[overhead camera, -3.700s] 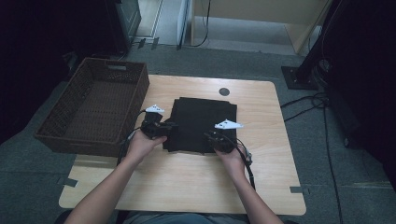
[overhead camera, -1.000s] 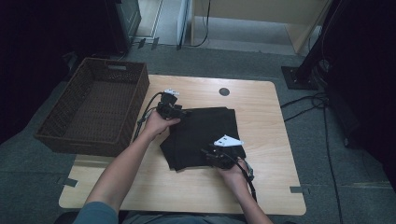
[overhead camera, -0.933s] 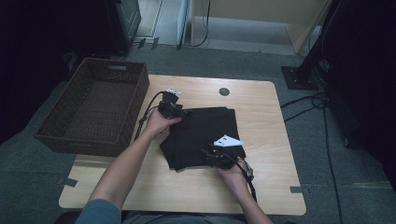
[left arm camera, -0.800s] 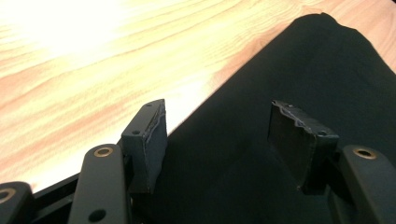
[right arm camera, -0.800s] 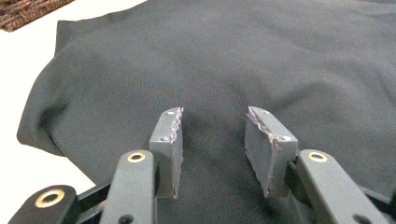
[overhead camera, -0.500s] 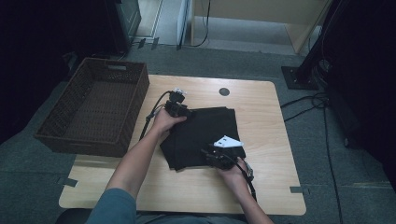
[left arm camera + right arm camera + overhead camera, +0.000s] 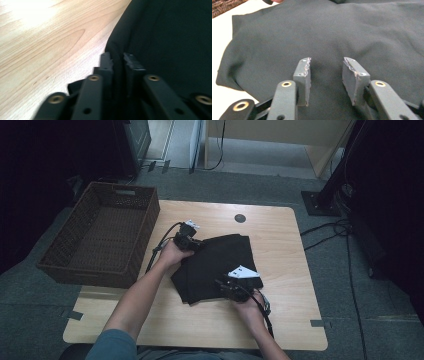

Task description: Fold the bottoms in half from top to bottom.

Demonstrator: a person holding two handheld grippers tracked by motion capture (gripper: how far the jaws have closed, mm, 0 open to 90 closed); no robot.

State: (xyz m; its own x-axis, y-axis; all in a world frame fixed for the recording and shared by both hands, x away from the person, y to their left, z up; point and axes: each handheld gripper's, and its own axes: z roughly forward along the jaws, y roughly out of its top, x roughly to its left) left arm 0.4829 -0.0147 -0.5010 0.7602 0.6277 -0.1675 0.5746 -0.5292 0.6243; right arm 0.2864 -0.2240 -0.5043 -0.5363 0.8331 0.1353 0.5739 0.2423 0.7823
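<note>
A black folded cloth (image 7: 215, 265) lies askew in the middle of the wooden table (image 7: 285, 235). My left gripper (image 7: 192, 242) is at the cloth's far left corner. In the left gripper view its jaws (image 7: 117, 58) have just been closing and now pinch the rolled edge of the cloth (image 7: 170, 37) between the pads. My right gripper (image 7: 222, 285) rests low over the cloth's near right part. In the right gripper view its jaws (image 7: 325, 66) stand apart just above the flat cloth (image 7: 337, 32), with nothing between them.
A dark wicker basket (image 7: 100, 237) stands at the table's left edge, close to the left hand; its rim (image 7: 224, 5) shows in the right gripper view. A small black round cap (image 7: 240, 218) sits in the tabletop behind the cloth. Cables trail on the floor at the right.
The cloth, square at first, now lies smaller and askew. The left hand went from the near edge to the far left corner and closed its jaws on the edge. The right hand kept still.
</note>
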